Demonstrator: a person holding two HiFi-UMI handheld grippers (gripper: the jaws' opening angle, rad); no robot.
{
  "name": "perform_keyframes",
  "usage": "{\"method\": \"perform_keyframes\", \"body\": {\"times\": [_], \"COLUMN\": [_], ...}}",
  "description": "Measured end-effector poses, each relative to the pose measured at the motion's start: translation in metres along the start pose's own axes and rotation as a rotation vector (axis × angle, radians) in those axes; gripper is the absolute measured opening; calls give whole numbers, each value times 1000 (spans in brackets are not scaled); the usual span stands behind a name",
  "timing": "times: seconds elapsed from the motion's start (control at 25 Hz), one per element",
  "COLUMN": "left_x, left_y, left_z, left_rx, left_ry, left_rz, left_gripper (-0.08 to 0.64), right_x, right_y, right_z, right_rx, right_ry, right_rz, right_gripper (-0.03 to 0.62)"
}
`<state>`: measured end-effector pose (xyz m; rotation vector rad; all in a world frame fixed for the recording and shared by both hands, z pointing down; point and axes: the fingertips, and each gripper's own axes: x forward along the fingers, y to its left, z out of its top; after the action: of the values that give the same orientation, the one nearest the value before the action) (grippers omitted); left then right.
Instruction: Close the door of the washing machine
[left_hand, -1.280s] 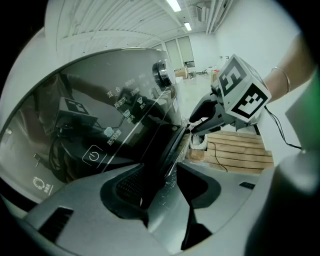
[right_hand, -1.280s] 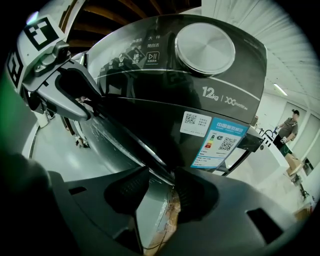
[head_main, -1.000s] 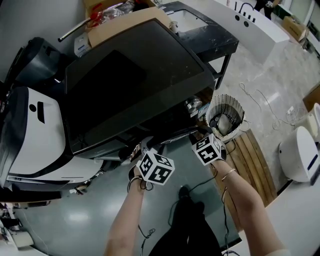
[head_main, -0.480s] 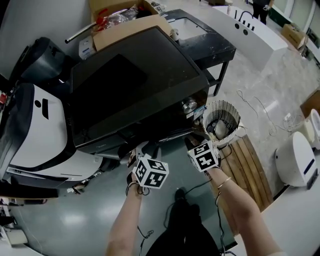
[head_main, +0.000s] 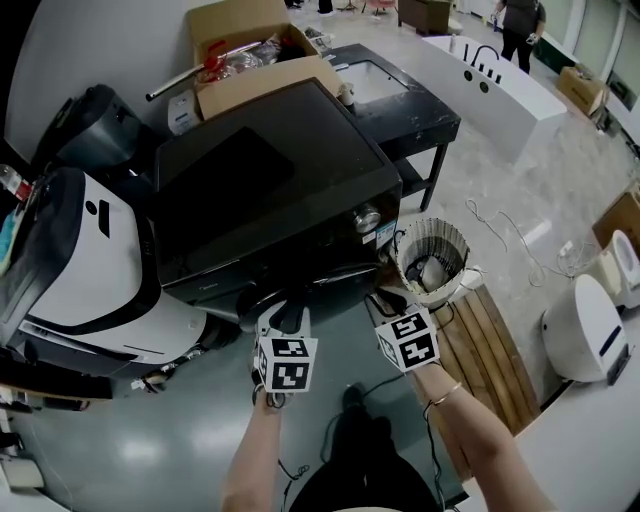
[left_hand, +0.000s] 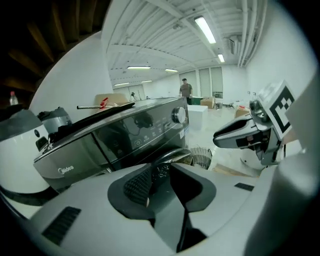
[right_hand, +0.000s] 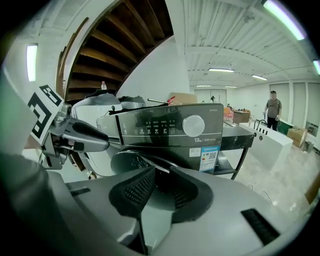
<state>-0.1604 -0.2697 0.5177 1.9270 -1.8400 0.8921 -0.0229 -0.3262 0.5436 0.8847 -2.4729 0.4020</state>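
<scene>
The black washing machine (head_main: 270, 190) stands in front of me, with a silver knob (head_main: 367, 217) on its control panel (right_hand: 165, 125). Its round door (head_main: 300, 290) sits low on the front, partly hidden behind the grippers. My left gripper (head_main: 290, 318) hangs just before the door. Its jaws are closing and there is a clear gap with nothing between them (left_hand: 159, 182). My right gripper (head_main: 383, 300) is beside it, under the knob. Its jaws are closing too, and they are also empty (right_hand: 159, 187). Neither gripper touches the machine.
A wicker basket (head_main: 430, 262) stands at the machine's right on a wooden slat platform (head_main: 490, 330). A white and black appliance (head_main: 90, 270) crowds the left side. Behind are a cardboard box (head_main: 250, 50) and a black table (head_main: 410, 100). Cables (head_main: 385, 385) lie on the floor by my feet.
Both grippers have drawn back from the machine's front and risen. The left one has rolled, so its marker cube now faces up squarely.
</scene>
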Motion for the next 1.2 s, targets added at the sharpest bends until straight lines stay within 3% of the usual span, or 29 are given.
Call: {"method": "perform_keyframes", "body": {"times": [0.36,0.84,1.2], "left_x": [-71,-156,-202], "left_y": [-13,-32,-53], "left_z": [-15,-22,-29], "left_rx": [-158,-273,-289], "left_ry": [-54,-142,-174], "left_rz": [44,93,112], "left_gripper": [102,40,32], "right_x": [-75,-160,-207], "right_y": [26,60,73], "right_z": [10,11,11], "right_rx": [37,105,107], "right_ry": [-76,-158,-203], "right_rz": [0,39,59], "right_gripper": [55,6,5]}}
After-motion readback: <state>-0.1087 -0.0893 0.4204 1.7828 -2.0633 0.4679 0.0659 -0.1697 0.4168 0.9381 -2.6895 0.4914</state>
